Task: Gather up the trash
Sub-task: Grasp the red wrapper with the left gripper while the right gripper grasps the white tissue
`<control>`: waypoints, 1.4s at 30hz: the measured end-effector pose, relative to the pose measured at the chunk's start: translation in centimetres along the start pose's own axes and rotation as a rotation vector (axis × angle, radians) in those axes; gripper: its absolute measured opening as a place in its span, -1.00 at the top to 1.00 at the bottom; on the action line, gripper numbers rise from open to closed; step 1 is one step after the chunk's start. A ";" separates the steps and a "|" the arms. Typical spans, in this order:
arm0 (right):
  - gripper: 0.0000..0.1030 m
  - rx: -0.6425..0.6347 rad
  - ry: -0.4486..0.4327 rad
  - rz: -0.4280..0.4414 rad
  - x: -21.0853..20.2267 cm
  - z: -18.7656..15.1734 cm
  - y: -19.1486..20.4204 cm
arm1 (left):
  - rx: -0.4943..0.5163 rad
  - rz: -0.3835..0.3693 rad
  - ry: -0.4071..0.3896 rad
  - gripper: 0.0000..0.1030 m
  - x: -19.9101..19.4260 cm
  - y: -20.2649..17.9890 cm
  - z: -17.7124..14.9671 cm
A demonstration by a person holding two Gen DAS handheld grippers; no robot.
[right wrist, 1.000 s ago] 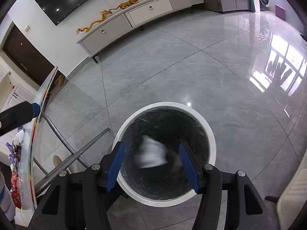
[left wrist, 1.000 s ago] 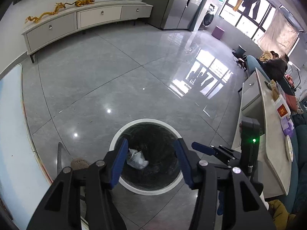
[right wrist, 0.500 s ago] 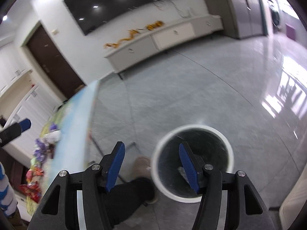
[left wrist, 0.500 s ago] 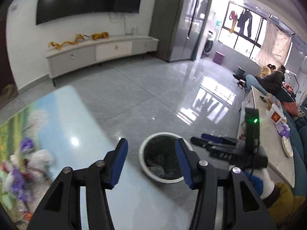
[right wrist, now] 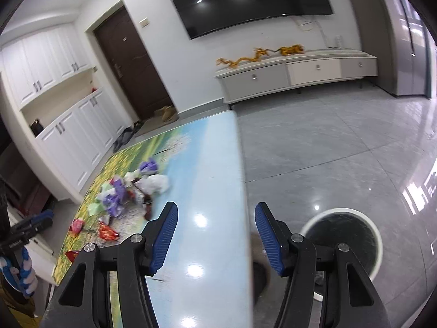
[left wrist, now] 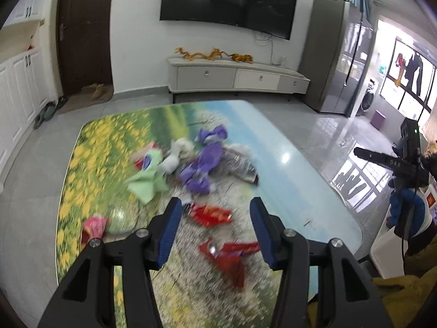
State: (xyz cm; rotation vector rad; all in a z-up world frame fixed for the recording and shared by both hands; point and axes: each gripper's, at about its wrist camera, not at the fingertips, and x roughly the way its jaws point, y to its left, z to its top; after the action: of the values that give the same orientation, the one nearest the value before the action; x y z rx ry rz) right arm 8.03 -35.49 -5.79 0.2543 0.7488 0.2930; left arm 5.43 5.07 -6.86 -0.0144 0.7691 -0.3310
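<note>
A table (left wrist: pixel 286 169) with a flower-meadow print holds scattered trash: purple wrappers (left wrist: pixel 202 164), green paper (left wrist: pixel 148 183), white tissue (left wrist: pixel 177 153), a pink wrapper (left wrist: pixel 94 225) and two red wrappers (left wrist: pixel 211 214) (left wrist: pixel 229 254). My left gripper (left wrist: pixel 215 209) hovers open and empty above the nearer red wrappers. My right gripper (right wrist: pixel 215 214) is open and empty over the table's right edge (right wrist: pixel 240 180), with the trash pile (right wrist: pixel 128 191) off to its left. The white-rimmed bin (right wrist: pixel 340 210) with a black liner stands on the floor to its right.
The right gripper (left wrist: pixel 393 164) shows at the right of the left wrist view, the left gripper (right wrist: pixel 30 227) at the left of the right one. A low TV cabinet (left wrist: pixel 237 78), a dark door (left wrist: pixel 82 32) and white cupboards (right wrist: pixel 68 136) line the walls. Glossy grey floor (right wrist: pixel 327 142) surrounds the table.
Both grippers have swung up and away from the bin toward the table. The white scrap seen falling between the right fingers is gone. Both stay open.
</note>
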 end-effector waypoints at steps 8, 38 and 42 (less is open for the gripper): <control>-0.12 -0.096 0.085 0.043 3.2 -0.1 4.5 | 0.033 -0.082 0.131 0.03 3.6 -2.7 -5.1; 0.02 -0.188 0.269 0.162 20.1 3.7 10.5 | -0.132 -0.077 0.054 0.86 3.5 1.6 -4.4; 0.02 -0.143 0.321 0.180 23.0 3.4 10.2 | -0.149 -0.077 0.046 0.86 3.2 2.0 -4.2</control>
State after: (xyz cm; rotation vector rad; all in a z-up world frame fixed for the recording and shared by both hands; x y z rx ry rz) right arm 24.70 -18.39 -14.51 0.1398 1.0187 0.5652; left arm 5.27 6.50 -12.36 -0.1775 0.8388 -0.3475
